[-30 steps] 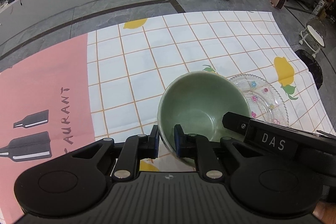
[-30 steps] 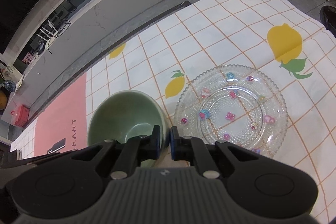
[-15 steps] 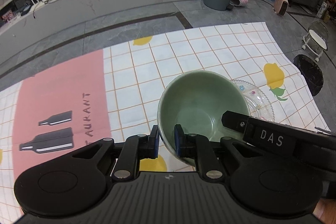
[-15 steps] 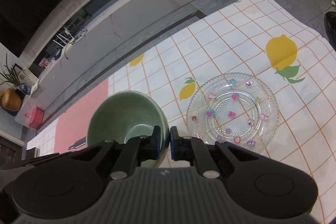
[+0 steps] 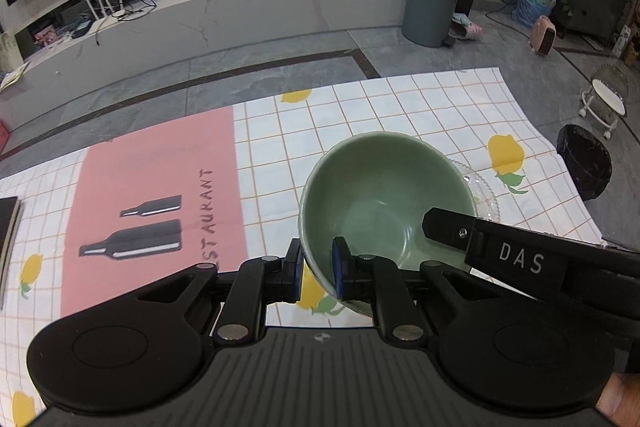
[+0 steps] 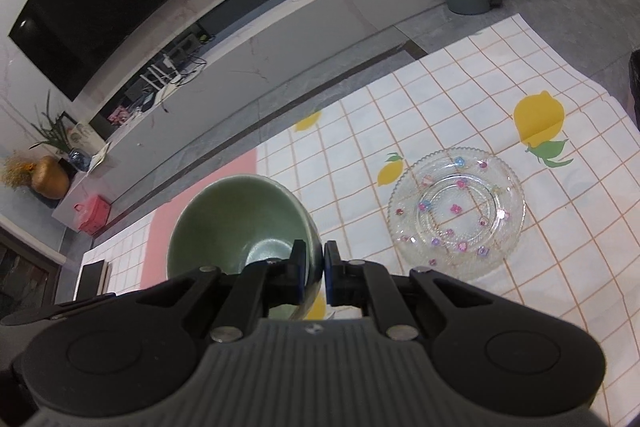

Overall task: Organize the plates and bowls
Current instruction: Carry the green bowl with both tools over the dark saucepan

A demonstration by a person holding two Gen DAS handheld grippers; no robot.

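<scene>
A green bowl is held up in the air above the tablecloth by both grippers. My left gripper is shut on the bowl's near rim, one finger inside and one outside. My right gripper is shut on the bowl's right rim; its body crosses the left wrist view at the right. A clear glass plate with small coloured flowers lies on the cloth to the right of the bowl. In the left wrist view only the plate's edge shows behind the bowl.
The cloth is white checked with lemons and has a pink panel at the left. A dark flat object lies at the cloth's far left. A grey bin and a black basket stand on the floor beyond.
Both grippers have lifted the green bowl higher above the cloth. The plate has stayed on the cloth and now looks smaller and farther below.
</scene>
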